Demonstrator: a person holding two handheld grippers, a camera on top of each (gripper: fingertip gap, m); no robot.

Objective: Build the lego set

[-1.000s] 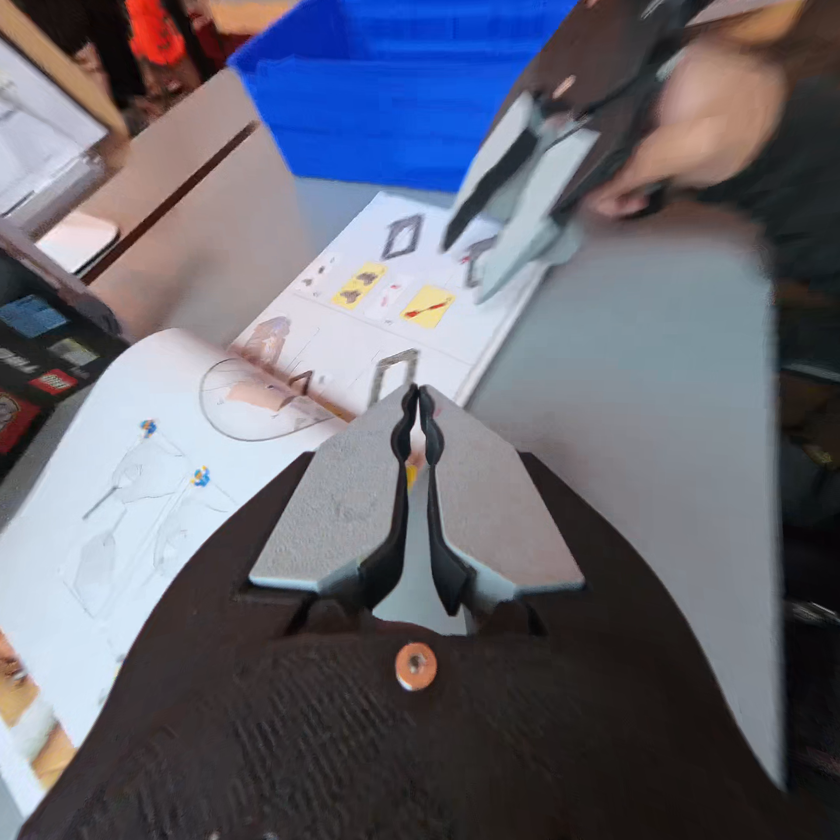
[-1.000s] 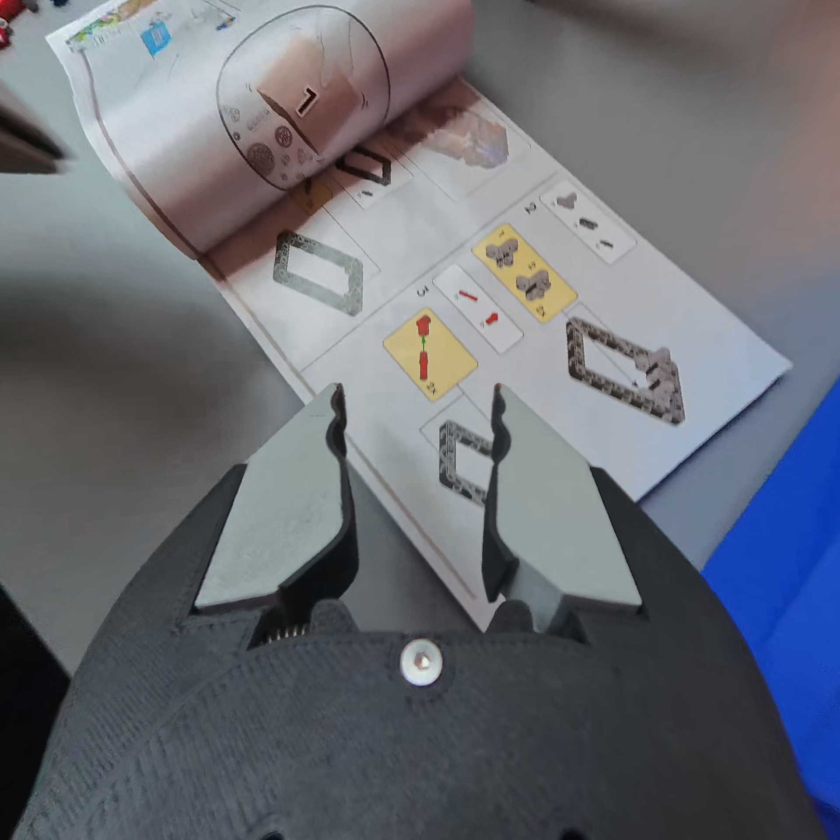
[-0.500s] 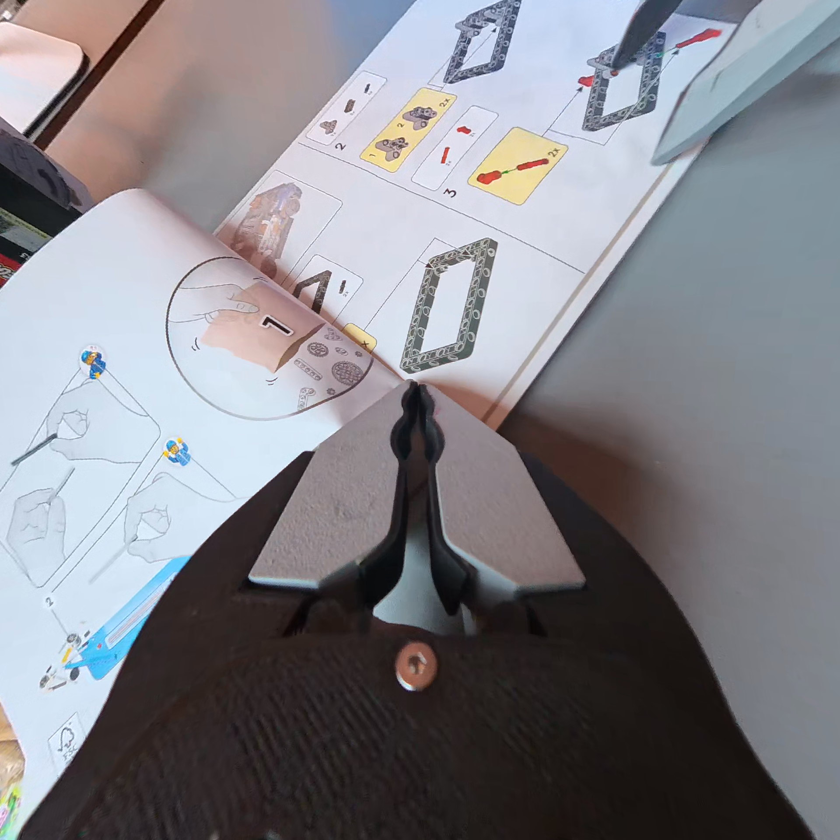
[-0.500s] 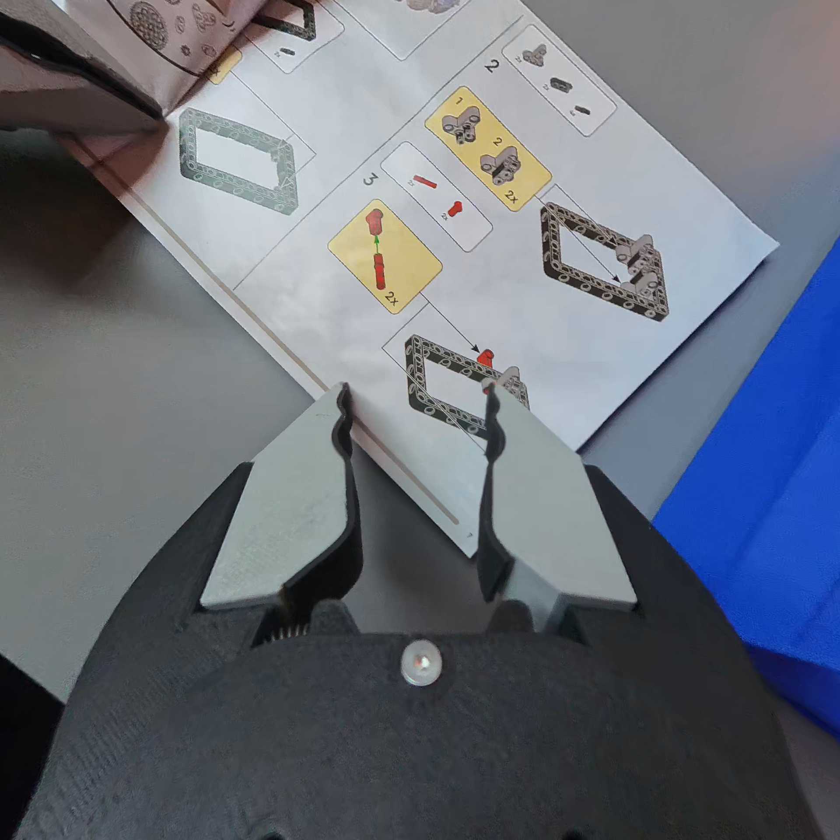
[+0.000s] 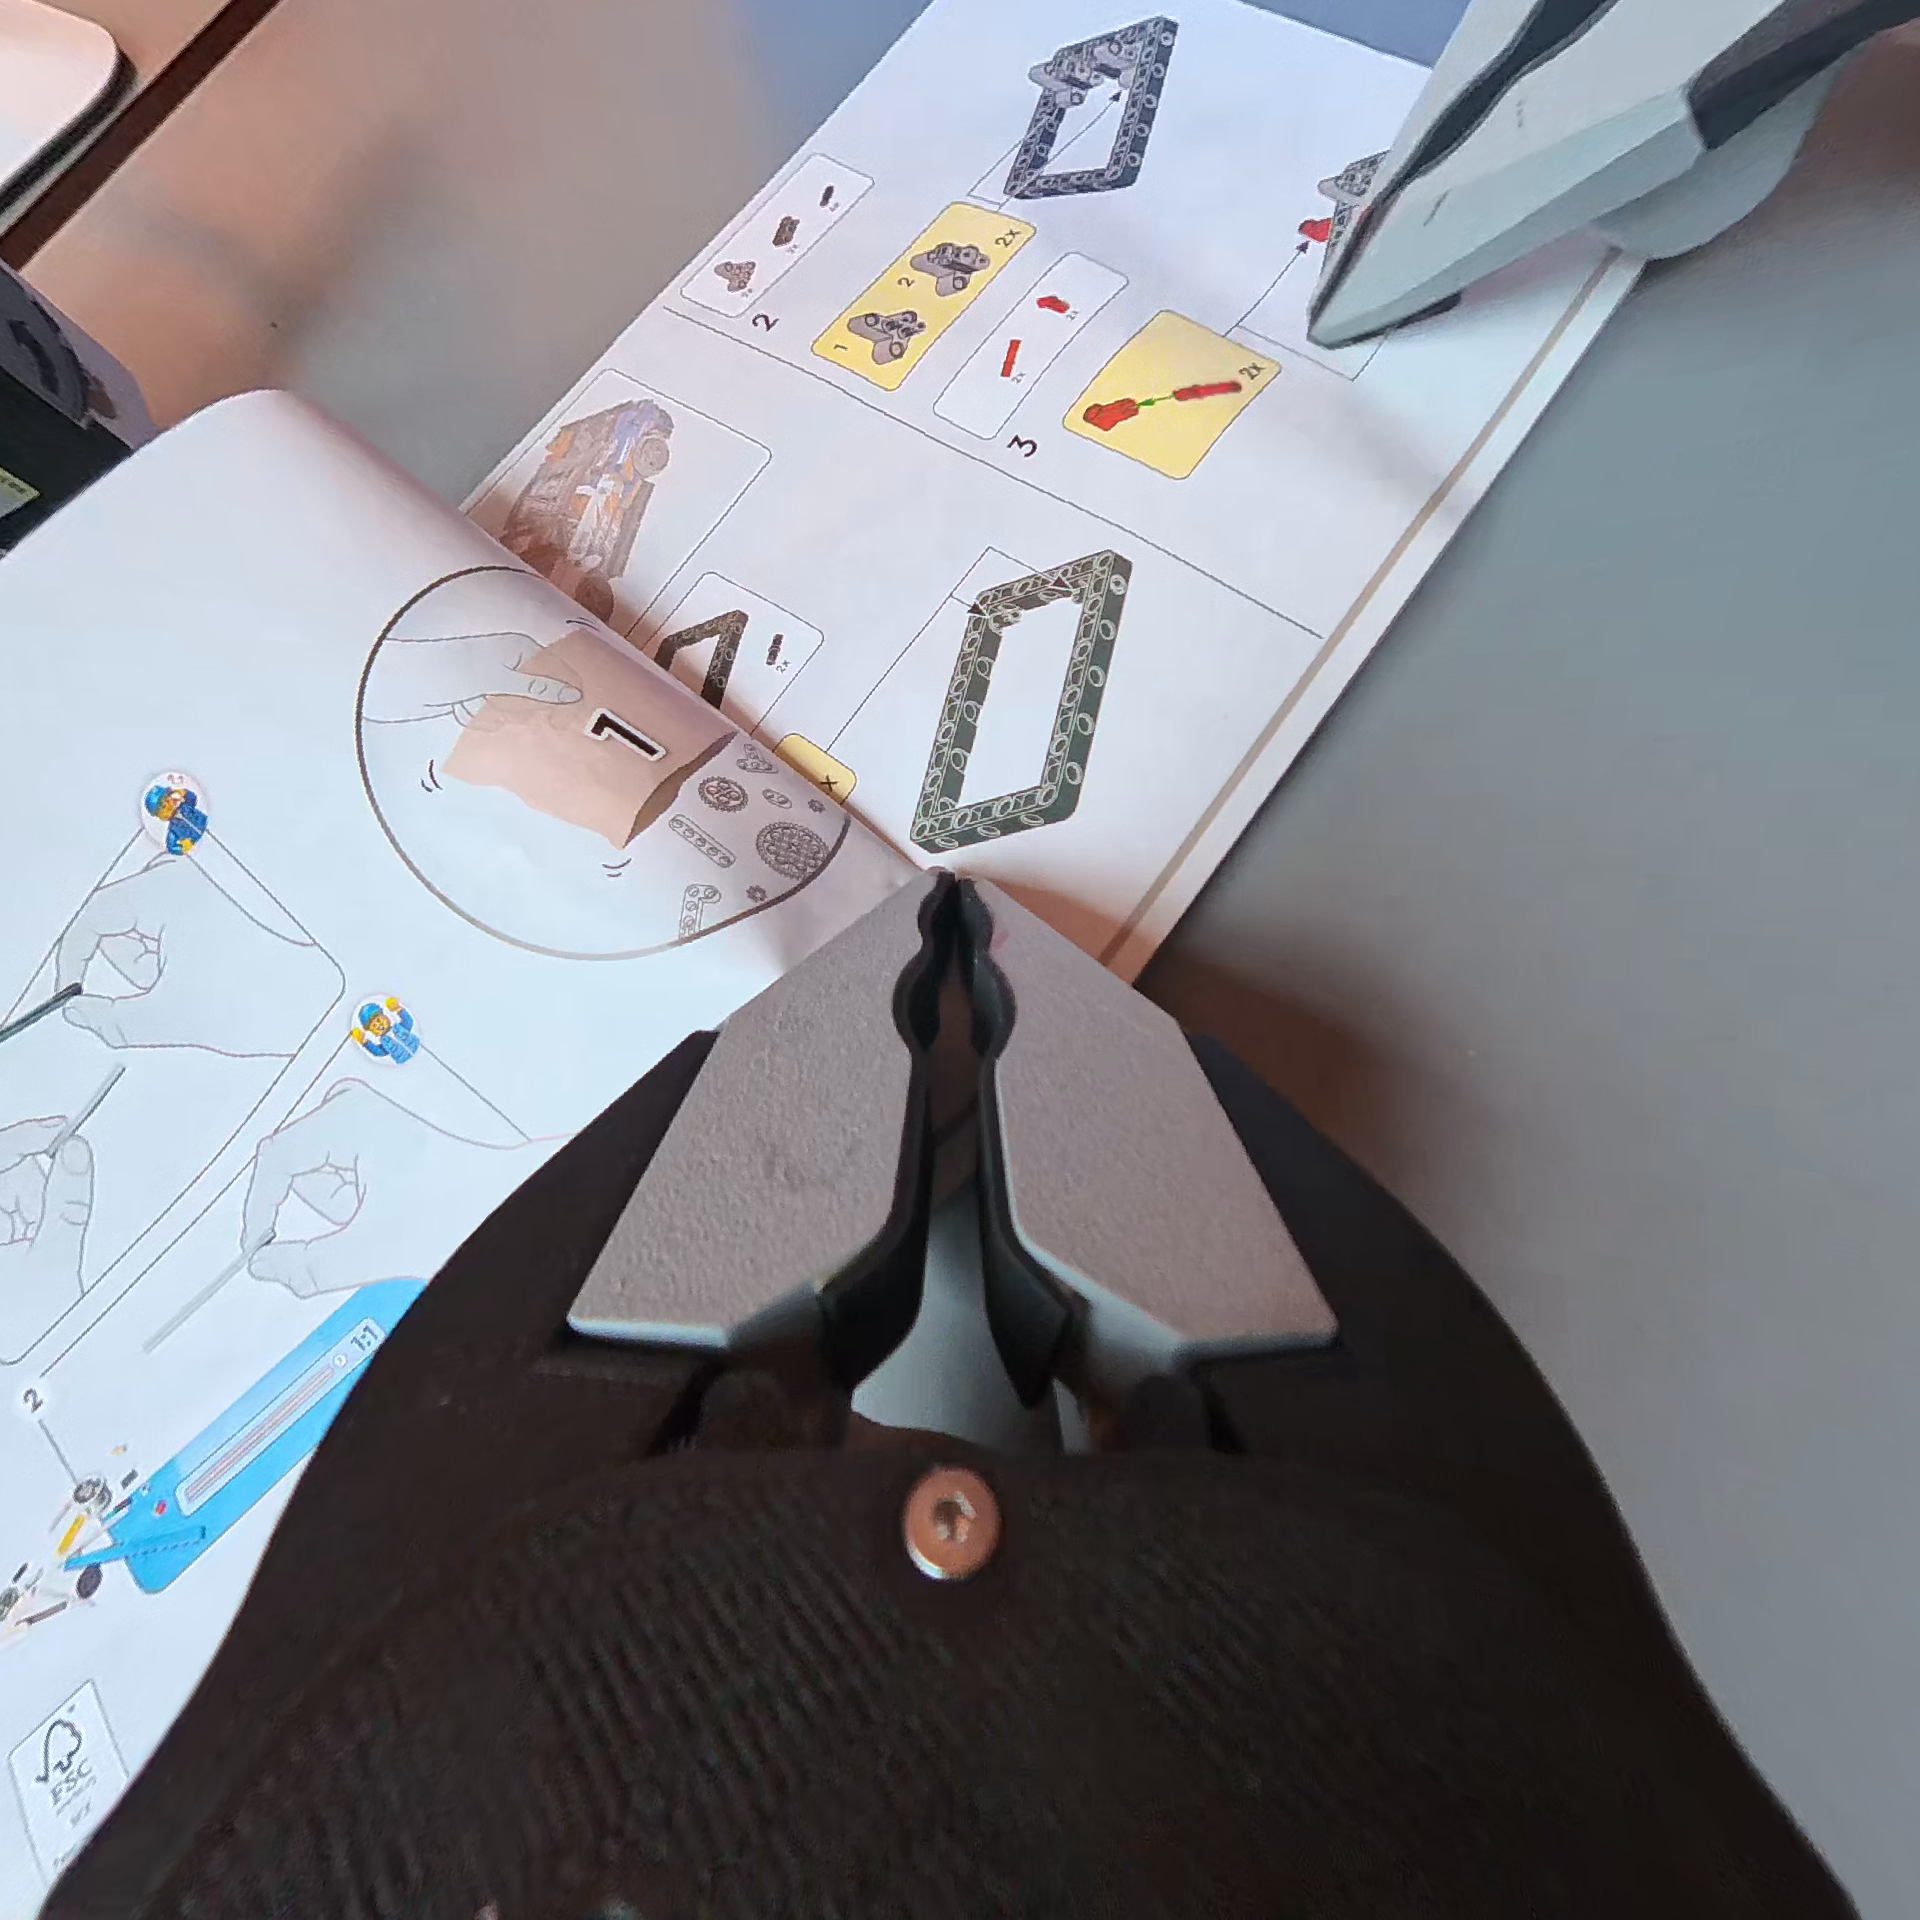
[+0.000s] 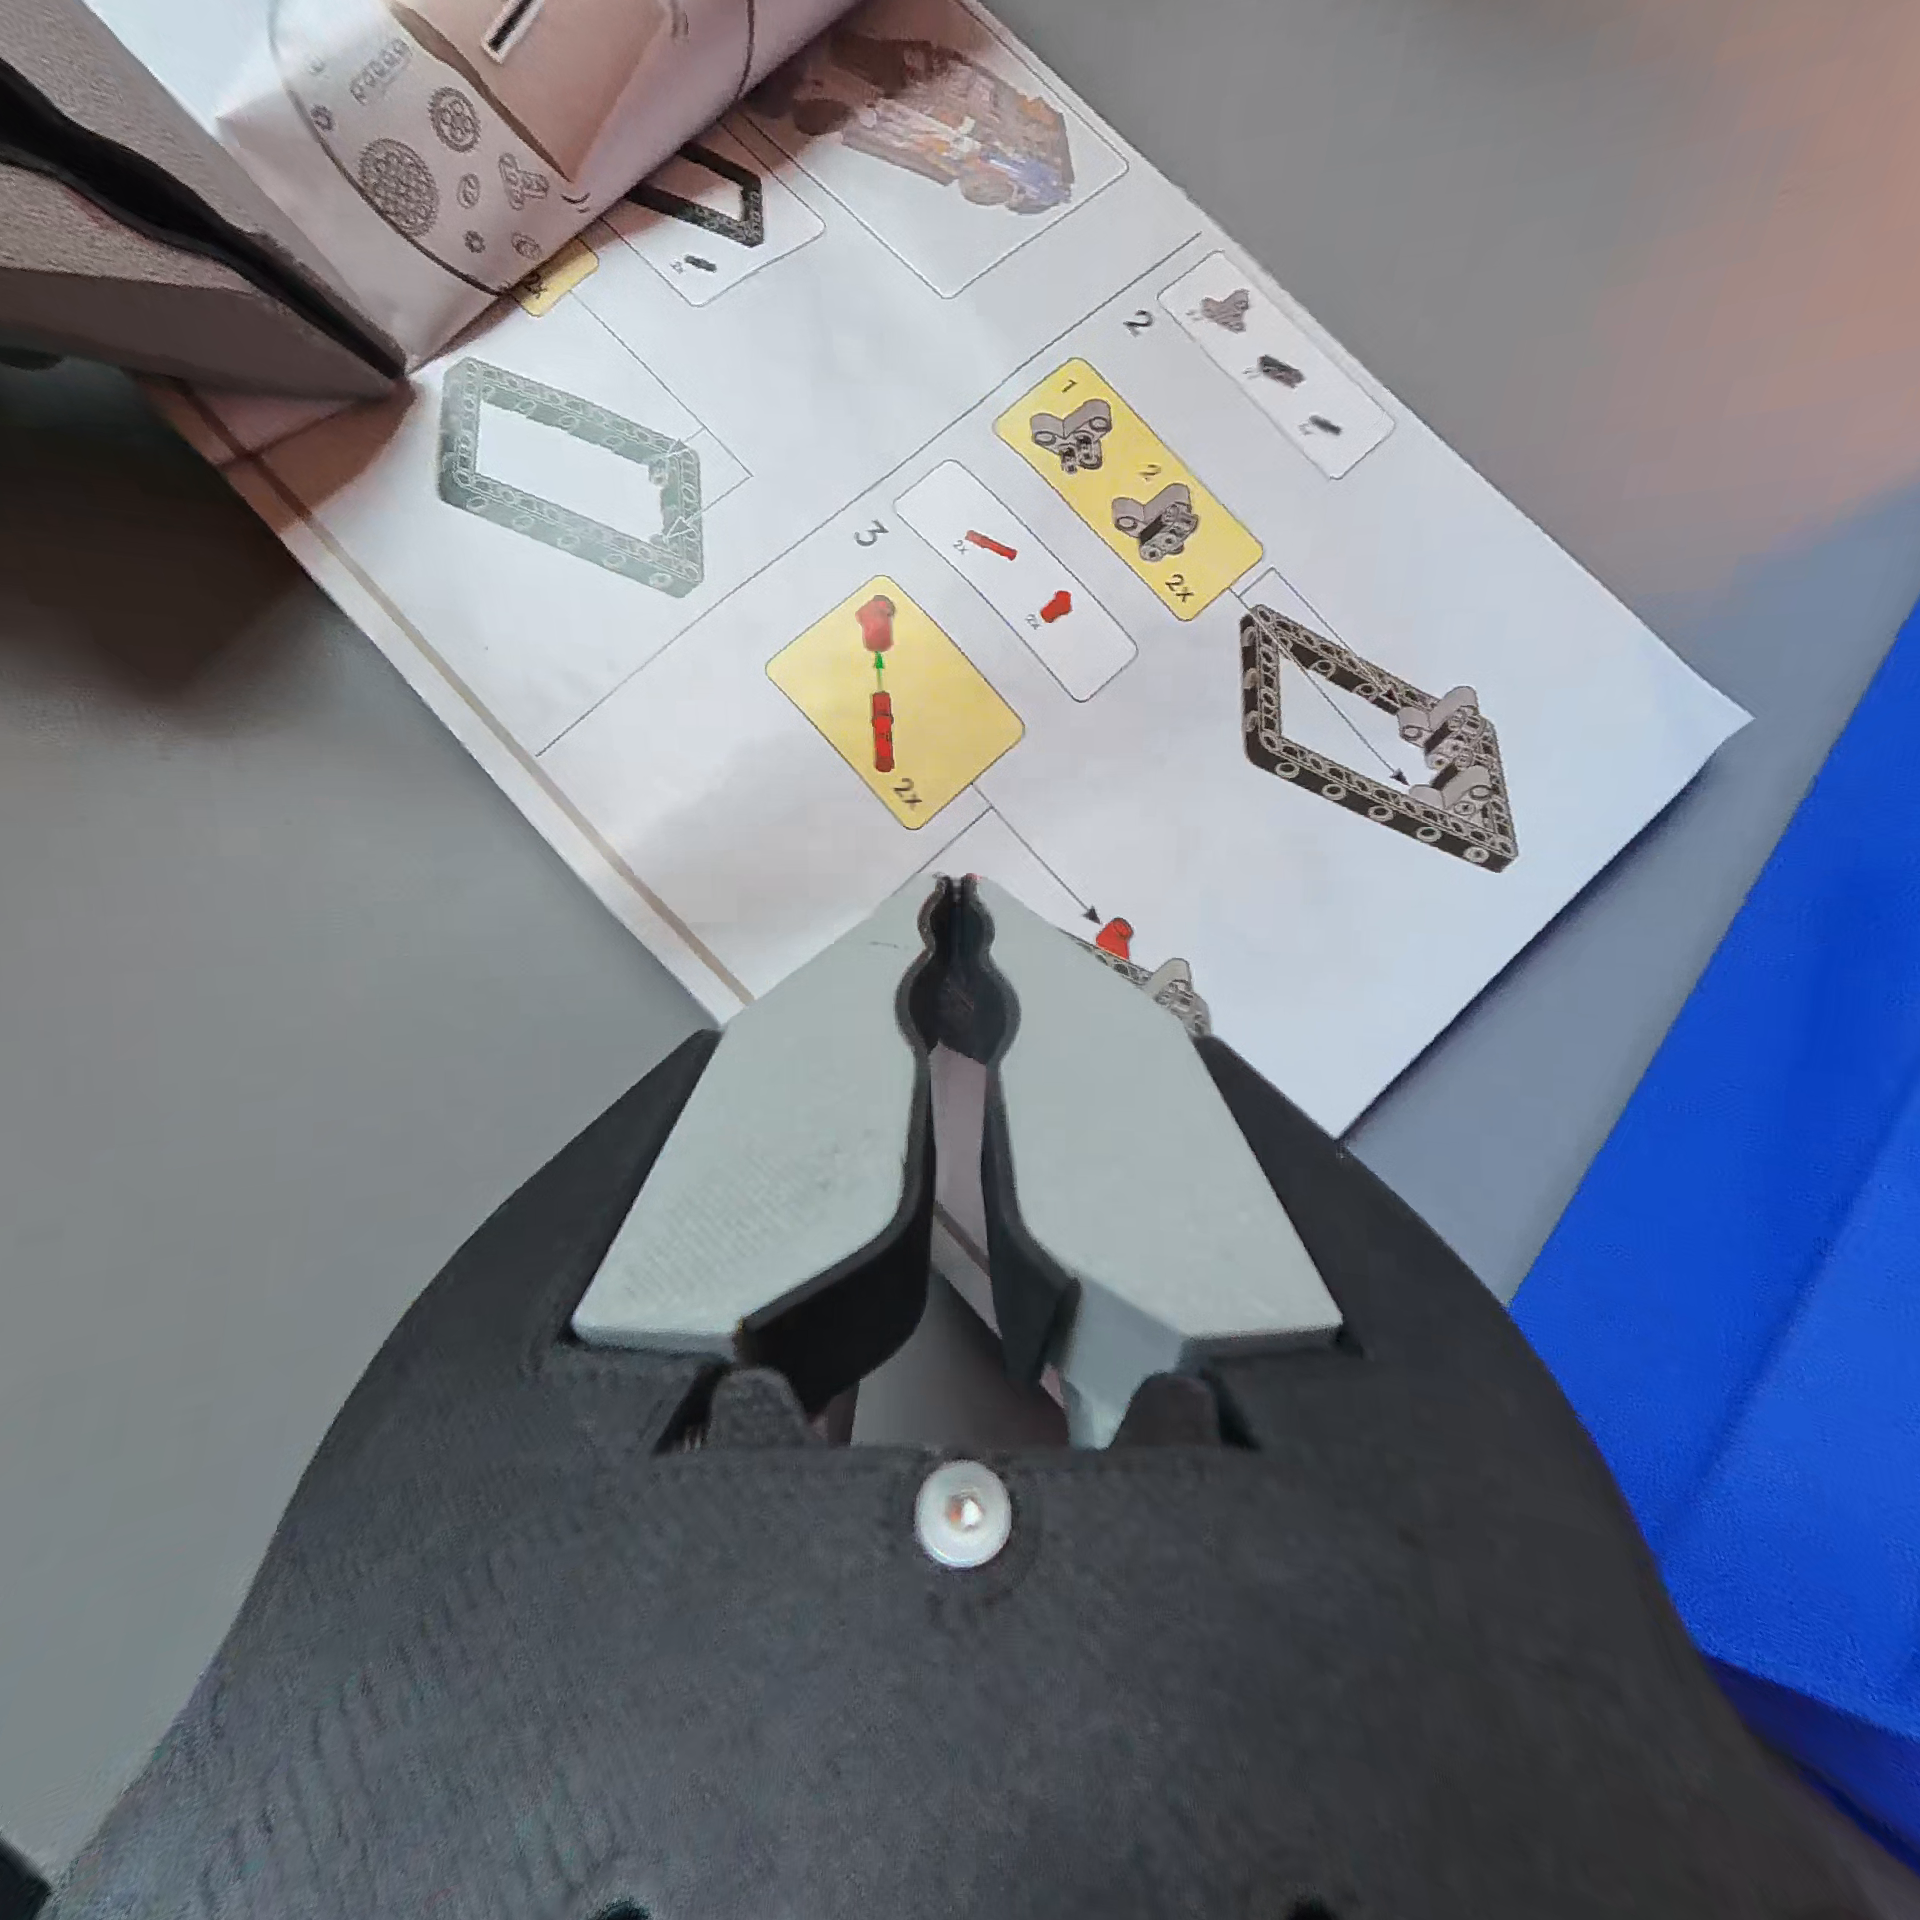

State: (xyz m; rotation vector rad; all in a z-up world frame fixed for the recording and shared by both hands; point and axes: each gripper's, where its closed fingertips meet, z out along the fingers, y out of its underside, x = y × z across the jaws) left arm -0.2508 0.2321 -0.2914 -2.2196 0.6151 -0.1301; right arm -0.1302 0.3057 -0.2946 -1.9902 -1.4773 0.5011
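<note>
We've just brought the right gripper [image 6: 958, 883] closed: half a second ago its jaws stood well apart over the lower edge of the page, and now the tips meet with nothing we can see between them. They sit on or just above the instruction booklet [image 6: 1039, 343], at the lower middle of the right wrist frame, right by the printed frame drawing with the little red piece. The left wrist view shows that same gripper coming in at the upper right, tip down on the page.

Our left gripper [image 5: 951, 883] stays closed too, jaws pressed together at the centre of its frame, at the booklet's [image 5: 1039, 499] fold where the curled-up left page meets the flat one. Whether they pinch paper there, we can't tell.

The booklet lies open on the grey tabletop [image 5: 1610, 831], and a blue bin [image 6: 1787, 1143] fills the right edge of the right wrist view. No loose bricks show anywhere.

So we read this as pinning and pointing: one tip at the fold, the other marking a build step. Building hasn't begun; finding the parts comes next.
</note>
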